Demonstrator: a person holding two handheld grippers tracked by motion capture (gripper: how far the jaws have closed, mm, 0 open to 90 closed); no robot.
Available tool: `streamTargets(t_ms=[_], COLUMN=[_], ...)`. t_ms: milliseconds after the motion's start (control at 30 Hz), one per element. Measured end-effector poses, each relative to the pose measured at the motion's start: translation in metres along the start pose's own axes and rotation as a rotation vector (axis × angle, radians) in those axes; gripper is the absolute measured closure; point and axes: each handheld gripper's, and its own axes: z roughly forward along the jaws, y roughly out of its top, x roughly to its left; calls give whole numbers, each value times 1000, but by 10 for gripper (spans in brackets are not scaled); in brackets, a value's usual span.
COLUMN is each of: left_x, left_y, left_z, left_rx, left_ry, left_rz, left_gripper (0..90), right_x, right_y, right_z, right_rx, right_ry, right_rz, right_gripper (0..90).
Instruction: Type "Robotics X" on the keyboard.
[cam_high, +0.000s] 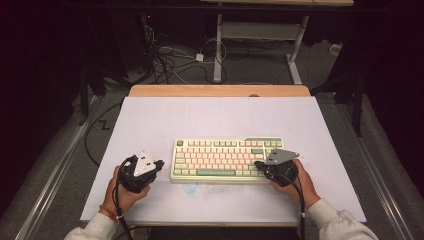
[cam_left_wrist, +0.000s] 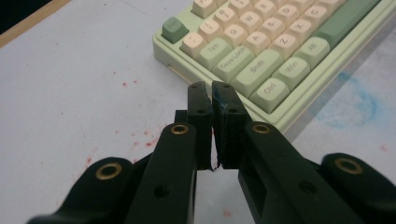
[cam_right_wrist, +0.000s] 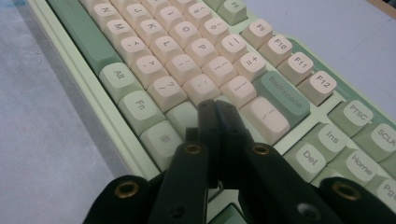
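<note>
Both tongs are sitting low at the near half of the table, one at each end of the keyboard. The left gripper (cam_high: 159, 165) is hovering just off the keyboard's left edge, its jaws pressed together on nothing; in the left gripper view the left gripper (cam_left_wrist: 213, 91) is pointing at the corner by the Ctrl key, tips apart from the case. The right gripper (cam_high: 258, 163) is reaching over the keyboard's right end, jaws likewise clenched and empty; in the right gripper view the right gripper (cam_right_wrist: 215, 106) is sitting above the keys near the Enter row, and whether the tips are touching a key I cannot tell. Largest thing in sight: the white table (cam_high: 210, 115), a wooden strip showing along its far edge, its surface carrying faint red specks (cam_left_wrist: 125, 84) and a blue smudge (cam_left_wrist: 362, 105). On it, centred and toward the near side, the keyboard (cam_high: 220, 152) is lying flat, pale green case with cream and green keys, long side parallel to the table edge. The left hand (cam_high: 125, 192) and right hand (cam_high: 300, 182) are gripping the tool bodies, white sleeves (cam_high: 340, 222) coming in from below.
</note>
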Motion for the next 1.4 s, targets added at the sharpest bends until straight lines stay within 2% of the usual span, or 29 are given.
streamTargets(t_ms=[267,300,400,433,533,567,700,1000,1300,1400], left_x=[-3,-4,-5,-7,-10,-13,-18,-22,-34,-36], left_y=[21,28,34,41,47,53,62,75,87,90], left_z=[10,14,19,23,28,33,44,64,81,86], left_rx=[-15,-18,-22,-29,-38,-31,-20,9,41,52], left_ry=[-32,-30,-46,-60,-71,-92,-111,-151,-178,-186], left_rz=[11,31,35,56,72,77,96,87,138,142], left_gripper=[875,875,875,875,877,876,877,877,876,877], right_x=[1,1,1,1,1,1,2,4,6,6], right_y=[-1,-1,-1,-1,-1,-2,-2,-2,-1,-1], right_z=[0,0,0,0,0,0,0,-1,-1,-1], right_rx=[-5,-5,-7,-9,-9,-10,-10,-10,-4,-4], right_ry=[-5,-5,-4,-4,-6,-6,-10,-17,-27,-29], right_rz=[1,0,0,2,4,5,2,-2,-15,-15], right_gripper=[900,900,900,900,900,900,900,900,900,900])
